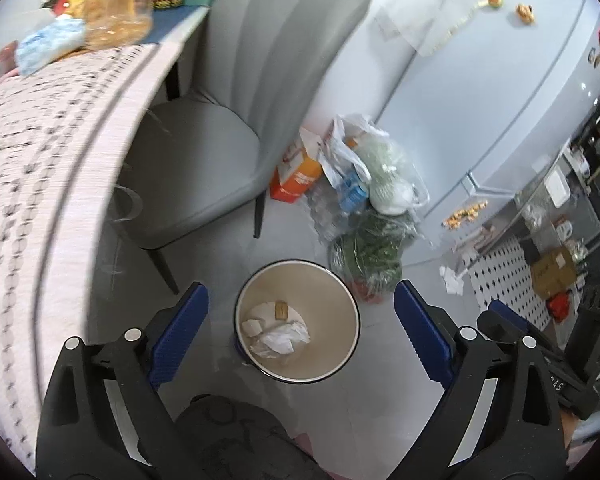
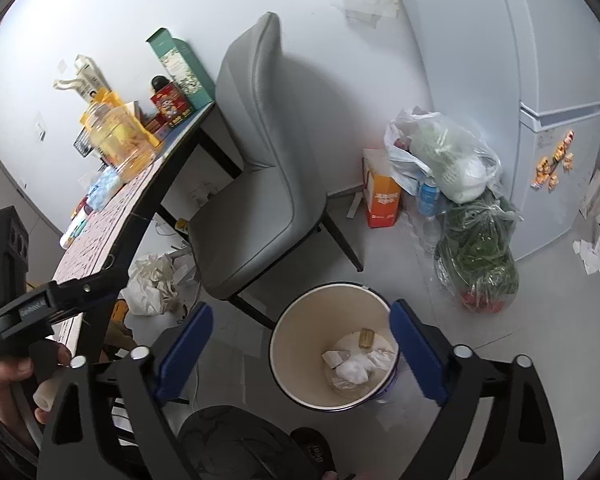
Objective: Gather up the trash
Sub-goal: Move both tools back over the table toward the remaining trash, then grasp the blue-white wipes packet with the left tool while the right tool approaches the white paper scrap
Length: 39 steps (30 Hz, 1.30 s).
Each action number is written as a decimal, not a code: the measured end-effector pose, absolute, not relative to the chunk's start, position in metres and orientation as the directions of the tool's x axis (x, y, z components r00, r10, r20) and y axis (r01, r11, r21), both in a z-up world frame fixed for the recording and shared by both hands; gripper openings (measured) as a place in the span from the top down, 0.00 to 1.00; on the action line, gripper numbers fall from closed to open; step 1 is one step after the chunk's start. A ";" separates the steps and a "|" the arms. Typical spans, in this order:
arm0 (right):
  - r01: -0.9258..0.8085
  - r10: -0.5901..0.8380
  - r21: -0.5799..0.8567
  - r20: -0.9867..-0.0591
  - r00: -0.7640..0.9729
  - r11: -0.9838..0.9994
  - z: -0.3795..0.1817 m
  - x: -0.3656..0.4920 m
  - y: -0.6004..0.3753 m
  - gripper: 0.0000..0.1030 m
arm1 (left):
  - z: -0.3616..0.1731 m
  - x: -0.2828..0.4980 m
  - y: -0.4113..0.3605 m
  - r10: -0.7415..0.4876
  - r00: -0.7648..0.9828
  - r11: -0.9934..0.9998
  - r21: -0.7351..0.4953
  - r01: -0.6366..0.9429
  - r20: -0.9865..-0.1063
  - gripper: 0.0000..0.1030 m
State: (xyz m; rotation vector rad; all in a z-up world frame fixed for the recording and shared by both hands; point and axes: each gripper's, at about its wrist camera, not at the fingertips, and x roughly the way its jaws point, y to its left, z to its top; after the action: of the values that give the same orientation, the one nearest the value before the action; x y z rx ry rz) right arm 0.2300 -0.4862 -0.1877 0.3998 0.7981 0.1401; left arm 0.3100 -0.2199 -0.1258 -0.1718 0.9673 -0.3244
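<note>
A round trash bin (image 1: 342,284) with a cream inside and a dark blue outside stands on the grey floor. In it lie crumpled white paper (image 1: 280,338) and a small yellow-brown piece (image 1: 281,310). My left gripper (image 1: 300,294) hangs above the bin, open, its blue pads wide apart with nothing between them. In the right wrist view the bin (image 2: 284,332) sits low and right of centre, holding the same paper (image 2: 354,368). My right gripper (image 2: 302,308) is also open and empty over it. A hand (image 2: 8,380) holds the left gripper's black body at the left edge.
A grey chair (image 1: 220,120) stands behind the bin, beside a table (image 1: 40,160) with a patterned cloth. Plastic bags of greens (image 1: 372,248) and an orange box (image 1: 300,180) lean by the fridge (image 1: 500,100). Crumpled white paper (image 2: 152,284) lies under the table. Paper scraps (image 1: 452,278) lie at right.
</note>
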 end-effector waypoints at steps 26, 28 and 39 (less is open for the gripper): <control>-0.310 0.445 0.326 -0.535 0.718 0.893 -0.097 0.191 -0.316 0.07 | -0.042 0.194 -0.056 -0.201 0.779 0.947 -0.321 0.000 -0.594 0.10; -0.330 0.450 0.309 -0.528 0.721 0.892 -0.093 0.186 -0.302 0.07 | -0.040 0.182 -0.041 -0.181 0.789 0.947 -0.321 -0.022 -0.588 0.10; -0.456 0.531 0.277 -0.533 0.659 0.845 -0.086 0.164 -0.241 0.07 | -0.043 0.124 0.017 -0.105 0.809 0.940 -0.324 -0.109 -0.578 0.10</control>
State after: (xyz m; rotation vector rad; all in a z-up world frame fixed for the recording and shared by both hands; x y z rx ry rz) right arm 0.1640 -0.2407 -0.0862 0.1231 0.6416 0.5603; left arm 0.1244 0.0173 -0.0432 -0.3548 0.6316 0.0020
